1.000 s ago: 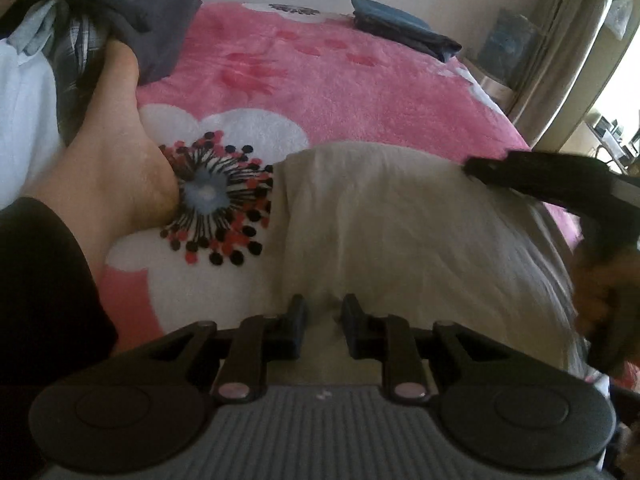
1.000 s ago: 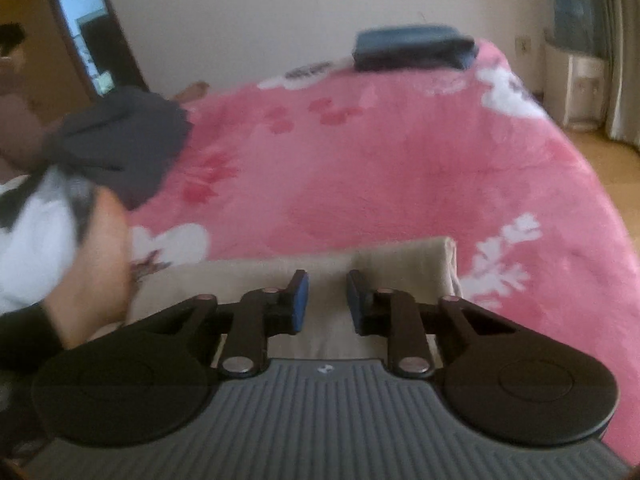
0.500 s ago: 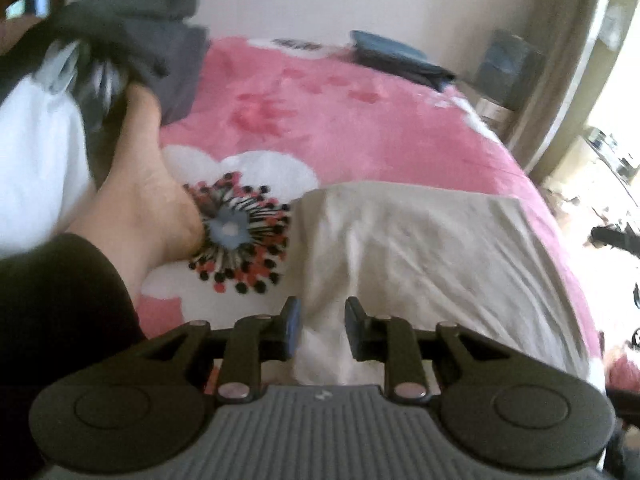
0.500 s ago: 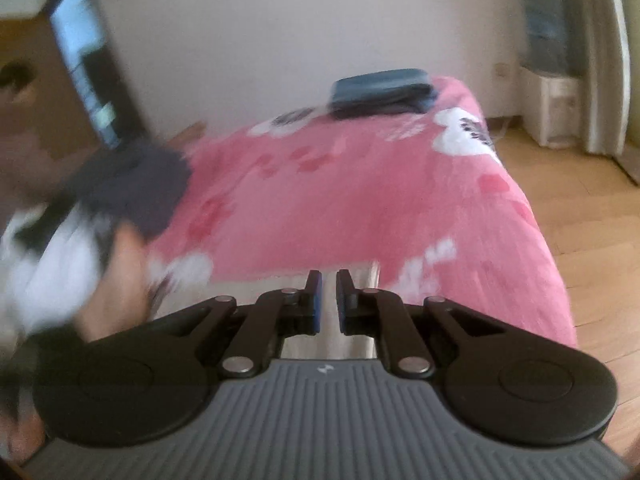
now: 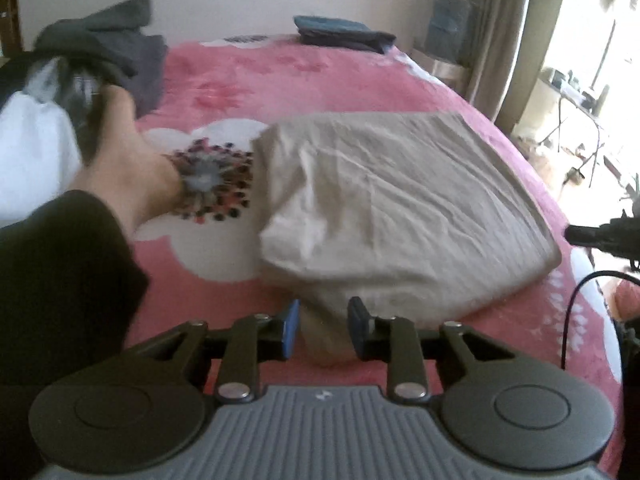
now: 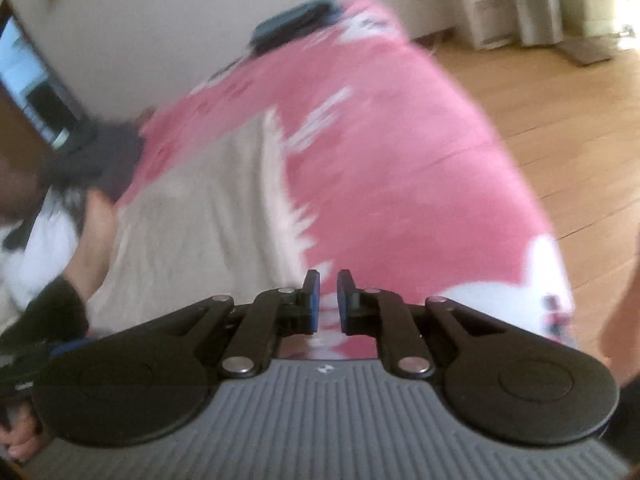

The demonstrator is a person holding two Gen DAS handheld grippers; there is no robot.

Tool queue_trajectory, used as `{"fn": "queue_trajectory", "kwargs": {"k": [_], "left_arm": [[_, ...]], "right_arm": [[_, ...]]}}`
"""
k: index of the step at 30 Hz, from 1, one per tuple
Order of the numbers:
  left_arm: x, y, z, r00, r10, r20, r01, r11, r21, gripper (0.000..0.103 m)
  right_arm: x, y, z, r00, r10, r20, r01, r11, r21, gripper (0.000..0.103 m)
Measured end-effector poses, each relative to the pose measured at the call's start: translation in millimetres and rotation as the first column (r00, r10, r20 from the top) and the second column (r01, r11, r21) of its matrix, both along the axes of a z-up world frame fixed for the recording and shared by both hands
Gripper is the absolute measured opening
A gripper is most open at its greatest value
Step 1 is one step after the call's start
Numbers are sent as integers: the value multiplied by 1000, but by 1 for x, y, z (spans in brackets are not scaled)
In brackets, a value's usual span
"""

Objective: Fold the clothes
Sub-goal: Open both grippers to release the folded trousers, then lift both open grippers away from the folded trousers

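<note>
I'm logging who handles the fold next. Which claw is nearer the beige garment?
Left. The left claw straddles the beige garment's near edge, jaws opening; the right claw hangs beside it over pink blanket.

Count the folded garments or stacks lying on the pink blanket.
2: the beige garment near the grippers, and a dark blue stack at the far end. The unfolded pile might hide more.
</note>
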State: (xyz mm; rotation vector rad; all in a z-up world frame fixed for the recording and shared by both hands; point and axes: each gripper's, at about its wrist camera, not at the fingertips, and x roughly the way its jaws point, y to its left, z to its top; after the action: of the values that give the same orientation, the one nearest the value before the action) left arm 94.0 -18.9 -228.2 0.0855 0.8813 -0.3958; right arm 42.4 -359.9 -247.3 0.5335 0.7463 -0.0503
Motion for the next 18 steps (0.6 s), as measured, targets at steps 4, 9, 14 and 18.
{"fn": "queue_trajectory", "kwargs": {"k": [4,9,14,18], "left_arm": [[-19,0,-4,998,-70,1,70,998,8,27],[-24,-2,-26,994,-35,-101,31,998,-47,27],[-40,18,-31,990,17,-143,-40,987,-156,38],[-47,21,-37,987,-9,-163,-27,975,-219,46]], "right_arm": [[-28,6,12,996,42,81,-45,999,29,10],[-10,37,-6,986,165,2,-164,986,-13,10],[-7,25,-16,998,38,-45,-35,997,68,10],[-35,23,-15,997,-32,-66,39,994,103,29]]}}
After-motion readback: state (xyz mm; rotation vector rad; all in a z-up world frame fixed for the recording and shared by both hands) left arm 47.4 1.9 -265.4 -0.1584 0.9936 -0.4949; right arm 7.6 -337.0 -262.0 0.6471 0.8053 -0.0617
